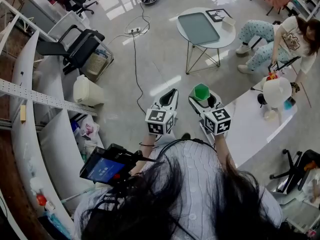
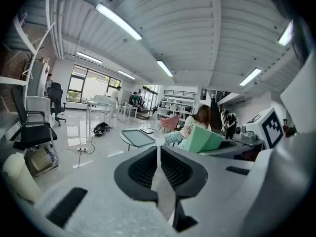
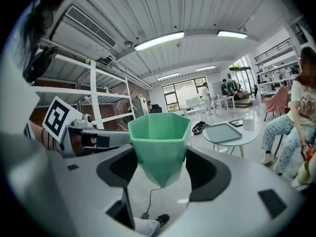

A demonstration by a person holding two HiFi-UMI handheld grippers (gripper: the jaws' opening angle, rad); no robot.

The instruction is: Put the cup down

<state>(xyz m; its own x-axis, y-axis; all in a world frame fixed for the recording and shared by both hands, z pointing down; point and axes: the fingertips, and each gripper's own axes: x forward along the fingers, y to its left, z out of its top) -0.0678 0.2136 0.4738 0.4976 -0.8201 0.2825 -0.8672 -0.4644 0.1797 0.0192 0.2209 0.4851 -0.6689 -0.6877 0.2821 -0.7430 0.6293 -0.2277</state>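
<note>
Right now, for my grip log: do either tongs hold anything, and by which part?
The right tongs grip the green cup by its tapered lower sides, rim free above. The left tongs are shut on nothing.

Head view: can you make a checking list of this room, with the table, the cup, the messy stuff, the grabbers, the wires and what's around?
Surface: white curved table at the right; the cup is not on it.
Job's things: green cup upright, held in the air above the floor.
Clutter: white bin and black chair by the shelves.
Grippers: right gripper clamped on the green cup; left gripper shut, empty.
Cables: black cable across the floor to a power strip.
Surroundings: round table with a tray; seated person.
</note>
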